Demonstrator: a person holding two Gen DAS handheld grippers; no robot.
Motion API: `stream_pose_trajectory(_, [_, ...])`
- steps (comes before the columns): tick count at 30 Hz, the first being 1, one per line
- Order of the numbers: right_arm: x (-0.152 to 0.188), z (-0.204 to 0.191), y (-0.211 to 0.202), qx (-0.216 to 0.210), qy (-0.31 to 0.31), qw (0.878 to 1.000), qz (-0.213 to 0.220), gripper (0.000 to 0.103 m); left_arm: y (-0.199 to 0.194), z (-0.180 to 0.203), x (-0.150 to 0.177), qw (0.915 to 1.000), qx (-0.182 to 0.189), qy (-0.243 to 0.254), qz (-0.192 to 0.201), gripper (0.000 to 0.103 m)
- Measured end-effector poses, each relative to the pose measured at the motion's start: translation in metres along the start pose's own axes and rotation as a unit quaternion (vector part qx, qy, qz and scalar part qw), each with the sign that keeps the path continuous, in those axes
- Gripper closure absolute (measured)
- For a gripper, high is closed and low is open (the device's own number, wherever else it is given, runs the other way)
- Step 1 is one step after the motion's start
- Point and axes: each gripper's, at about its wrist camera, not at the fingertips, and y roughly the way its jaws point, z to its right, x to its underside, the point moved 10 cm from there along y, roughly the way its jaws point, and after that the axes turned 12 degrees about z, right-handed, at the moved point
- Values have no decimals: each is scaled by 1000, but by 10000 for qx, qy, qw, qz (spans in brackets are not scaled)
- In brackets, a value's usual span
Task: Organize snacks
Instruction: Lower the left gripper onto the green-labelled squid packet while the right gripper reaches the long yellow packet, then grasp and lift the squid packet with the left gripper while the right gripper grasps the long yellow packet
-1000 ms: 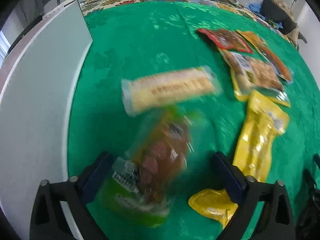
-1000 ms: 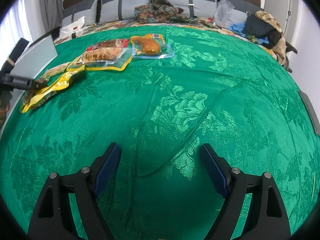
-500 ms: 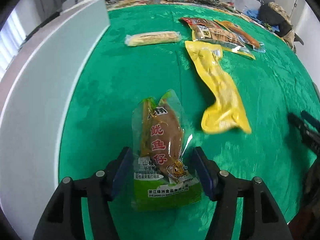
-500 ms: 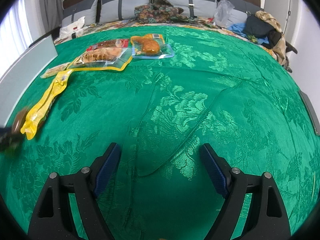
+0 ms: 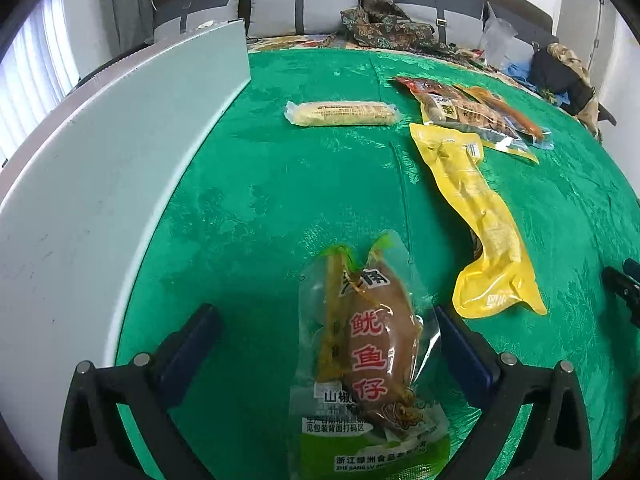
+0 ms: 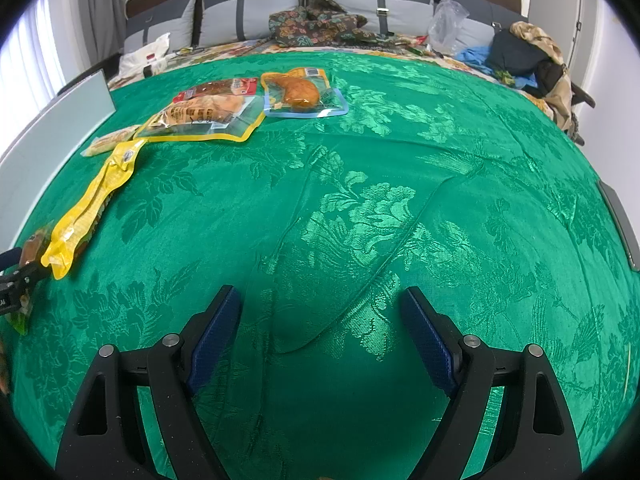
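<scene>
**Squid snack pack lies loose between the left claw's spread fingers**

In the left wrist view the left gripper (image 5: 326,344) stands wide; its jaws have just been opening, and the clear-and-green plastic pouch with a brown squid snack and red characters (image 5: 370,364) lies flat on the green damask cloth (image 5: 280,184) between them. The left pad is well clear of it; the right pad sits just beside the pouch's edge, and whether it touches cannot be told.

Right of the pouch, in the middle right of the frame, a long yellow vacuum pouch (image 5: 478,216) runs diagonally. Above it, in the upper right, a yellow-edged clear pouch of brown snacks (image 5: 468,114) overlaps a red-topped one. A pale yellow wrapped bar (image 5: 342,113) lies alone at upper centre. A flat grey-white board (image 5: 100,168) fills the left side, next to the cloth.

In the right wrist view the right gripper (image 6: 320,336) is spread wide over bare cloth, nothing between its fingers. At upper centre lies a blue-edged clear pouch holding an orange drumstick (image 6: 300,94), beside the yellow-edged pouch.
</scene>
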Motion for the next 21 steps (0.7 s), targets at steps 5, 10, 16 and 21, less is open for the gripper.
stream_pose_trajectory(5, [0, 0, 0, 0, 0, 10000, 0, 17, 4, 2, -2, 10000, -9, -7, 27, 0])
stream_pose_trajectory(10, [0, 0, 0, 0, 1, 10000, 1, 17, 1, 3, 2, 10000, -16, -14, 32, 0])
stream_pose_trajectory(16, [-1, -2, 2, -37, 31, 9995, -308, 18, -4, 4, 1, 9994, 147, 105, -303, 25])
stream_pose_trajectory(21, [-55, -85, -7, -1238, 737, 9878, -588, 19, -15, 10, 4, 9989, 251, 253, -298, 49])
